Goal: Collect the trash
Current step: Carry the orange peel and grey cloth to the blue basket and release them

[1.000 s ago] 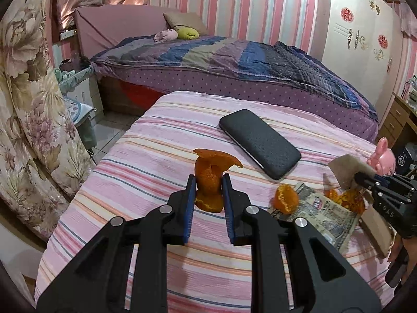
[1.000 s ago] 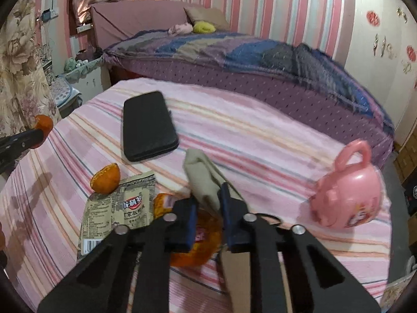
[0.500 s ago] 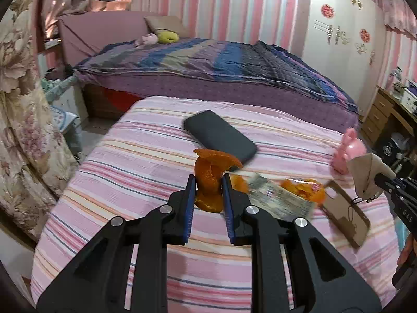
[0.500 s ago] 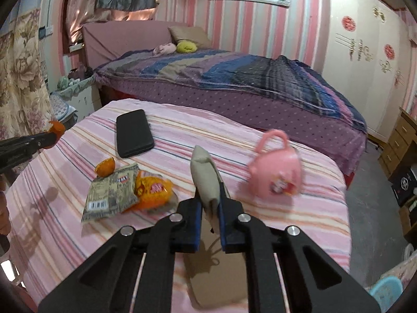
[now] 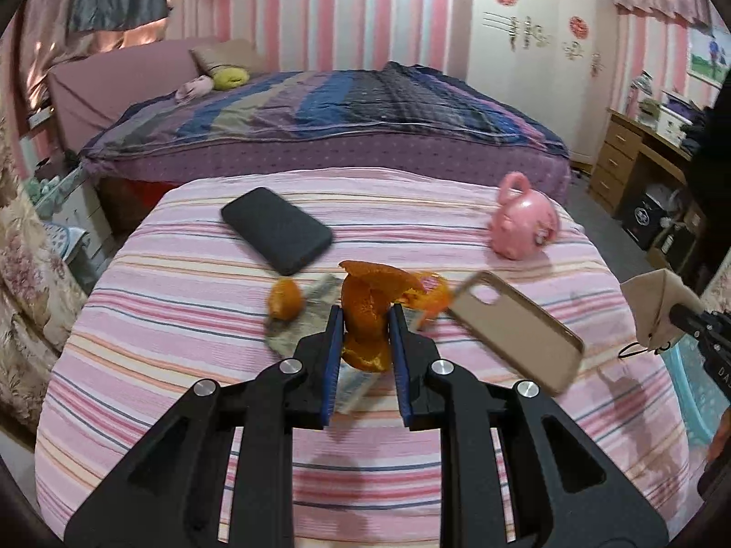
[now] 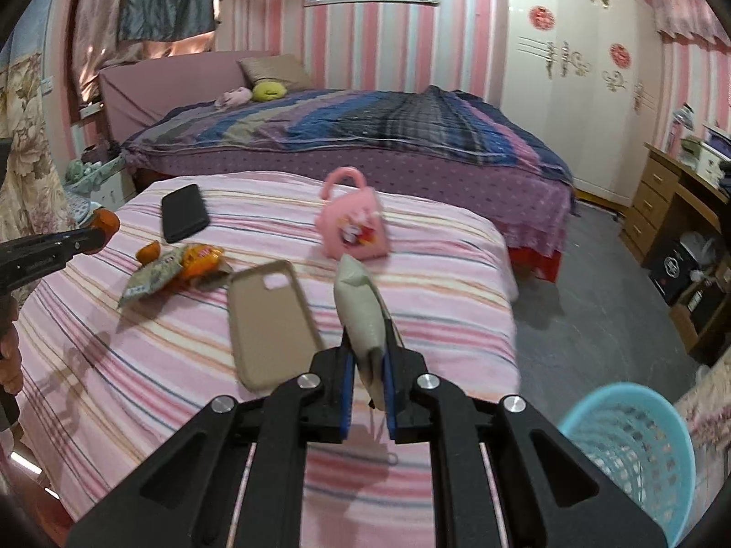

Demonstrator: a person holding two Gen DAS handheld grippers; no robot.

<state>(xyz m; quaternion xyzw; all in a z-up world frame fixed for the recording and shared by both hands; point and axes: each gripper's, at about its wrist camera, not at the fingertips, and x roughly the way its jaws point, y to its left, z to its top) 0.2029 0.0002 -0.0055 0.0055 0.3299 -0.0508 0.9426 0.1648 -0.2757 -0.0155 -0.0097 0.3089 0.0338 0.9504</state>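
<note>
My left gripper is shut on a curled orange peel and holds it above the striped bed. My right gripper is shut on a beige face mask, held above the bed's right edge; the mask also shows in the left wrist view. On the bed lie a small orange peel piece, a grey snack wrapper and an orange snack wrapper. A light blue trash basket stands on the floor at lower right.
A black phone, a beige phone case and a pink toy purse lie on the striped bed. A second bed stands behind. A wooden desk is at the right.
Both grippers have lifted and pulled back from the bed with their loads and swung right. The blue basket has come into the right wrist view.
</note>
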